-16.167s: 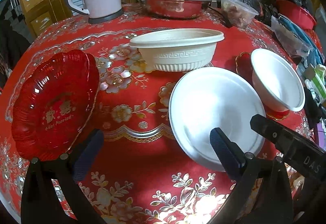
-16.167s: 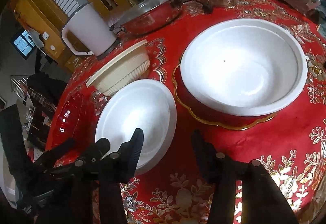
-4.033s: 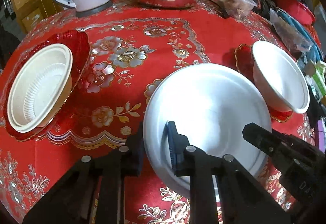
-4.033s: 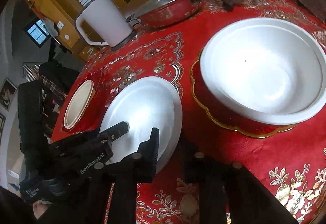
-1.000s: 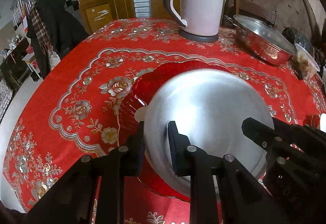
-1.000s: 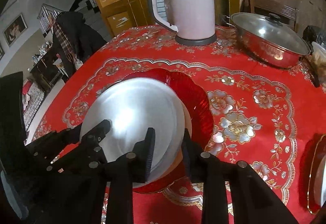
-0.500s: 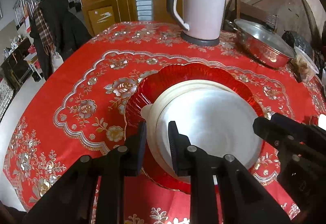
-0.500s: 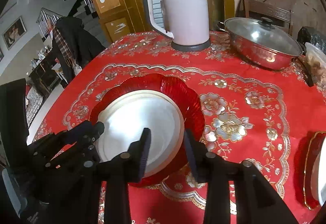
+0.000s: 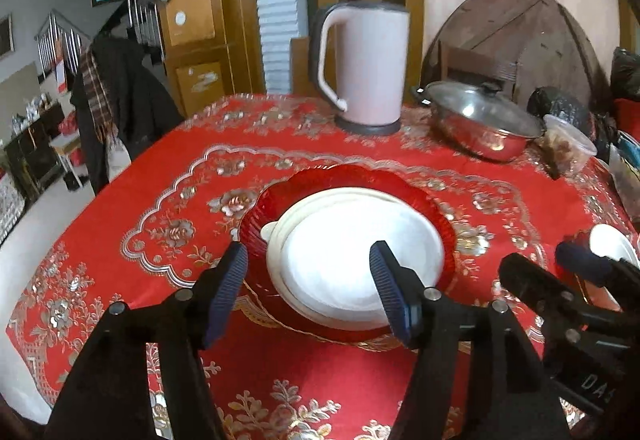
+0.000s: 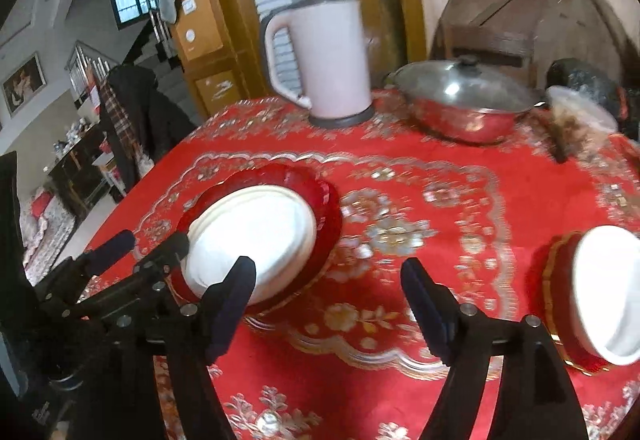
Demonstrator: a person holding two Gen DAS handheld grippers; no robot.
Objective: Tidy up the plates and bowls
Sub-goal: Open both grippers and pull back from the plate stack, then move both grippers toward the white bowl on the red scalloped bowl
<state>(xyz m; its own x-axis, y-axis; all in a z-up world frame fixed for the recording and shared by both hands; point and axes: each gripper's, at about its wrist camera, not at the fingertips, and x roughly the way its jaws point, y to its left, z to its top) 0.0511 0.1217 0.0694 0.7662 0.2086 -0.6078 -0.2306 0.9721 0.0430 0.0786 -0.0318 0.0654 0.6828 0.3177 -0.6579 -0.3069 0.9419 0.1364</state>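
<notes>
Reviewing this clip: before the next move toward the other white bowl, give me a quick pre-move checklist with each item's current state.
1. Left hand-held gripper open, empty: ok.
2. Right hand-held gripper open, empty: ok.
3. White plate settled on cream bowl in red plate: ok.
4. White plate centred on the stack: not ok, sits toward the near side.
5. Remaining white bowl in view on gold-rimmed red plate: ok.
6. Kettle and pot clear of the path: ok.

Both wrist views look forward and down over the desk [image 9: 168, 175] from near; both show the kettle [image 9: 370, 65] and pot [image 10: 464, 101].
</notes>
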